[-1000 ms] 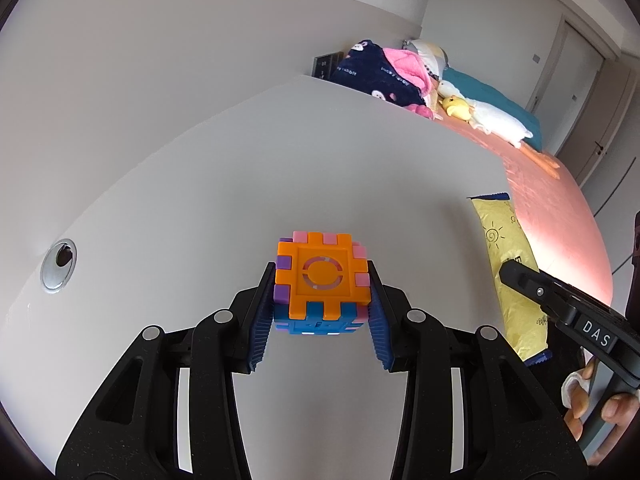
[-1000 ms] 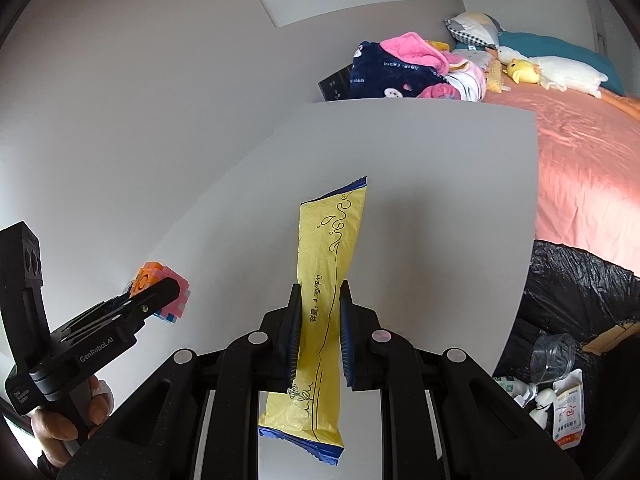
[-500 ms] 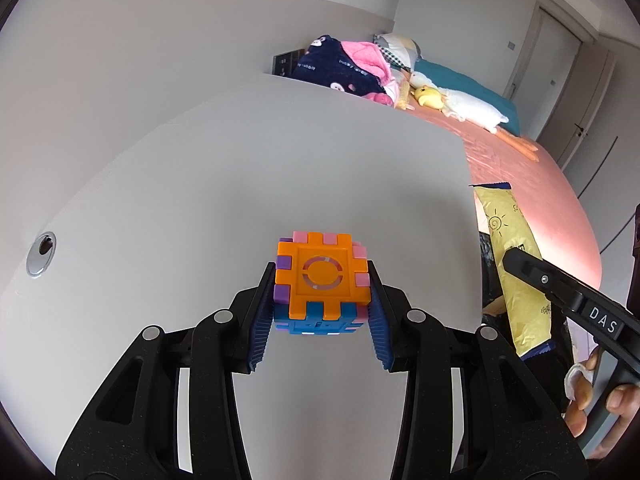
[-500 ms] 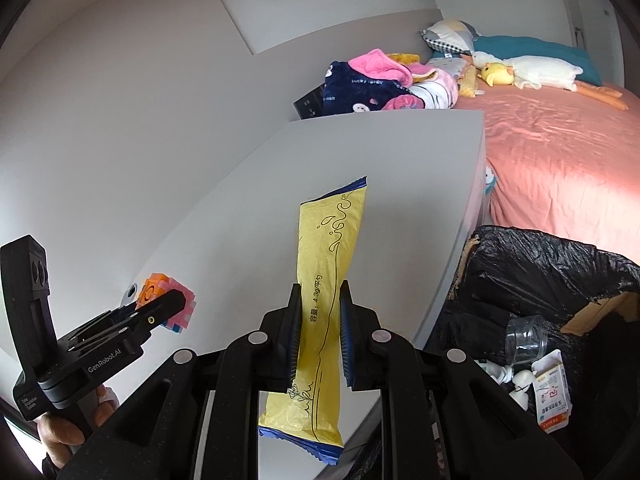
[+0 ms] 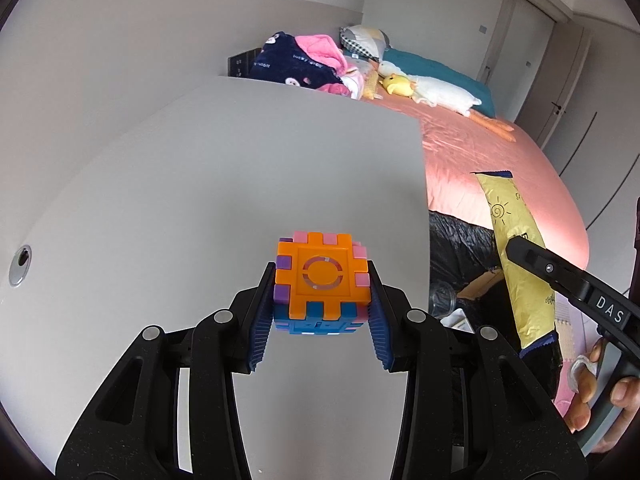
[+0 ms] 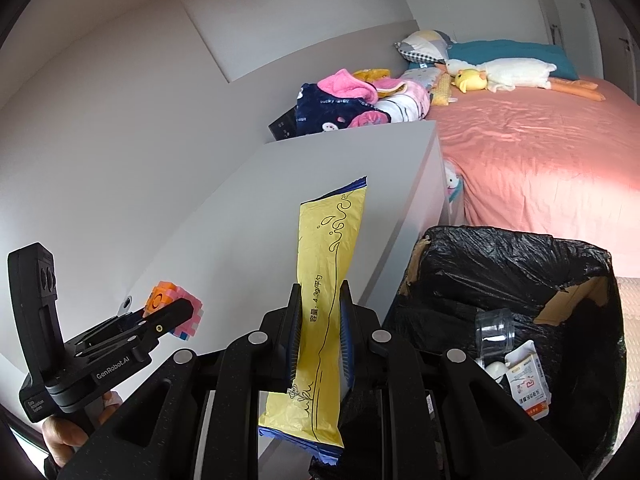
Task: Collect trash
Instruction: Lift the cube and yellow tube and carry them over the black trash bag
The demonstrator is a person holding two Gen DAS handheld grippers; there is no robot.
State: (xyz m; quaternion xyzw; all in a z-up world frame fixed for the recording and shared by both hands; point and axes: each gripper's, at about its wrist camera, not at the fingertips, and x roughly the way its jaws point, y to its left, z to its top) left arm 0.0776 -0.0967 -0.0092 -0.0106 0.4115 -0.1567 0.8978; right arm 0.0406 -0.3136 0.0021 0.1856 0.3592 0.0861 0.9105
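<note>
Left tool (image 5: 320, 320) grips a multicoloured plastic puzzle cube (image 5: 321, 286), right tool (image 6: 319, 336) a yellow snack wrapper (image 6: 324, 304), neither yet inside the part-filled black-lined cardboard bin (image 6: 520, 268).

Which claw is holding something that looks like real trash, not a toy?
The right claw. It pinches a flat yellow wrapper beside the black trash bag. The left claw grips a colourful block cube, which is a toy.

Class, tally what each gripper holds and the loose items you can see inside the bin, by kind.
Multicoloured plastic block cube: 1
Yellow foil snack wrapper: 1
Clear plastic cup: 1
White and orange paper packet: 1
Total: 4
</note>
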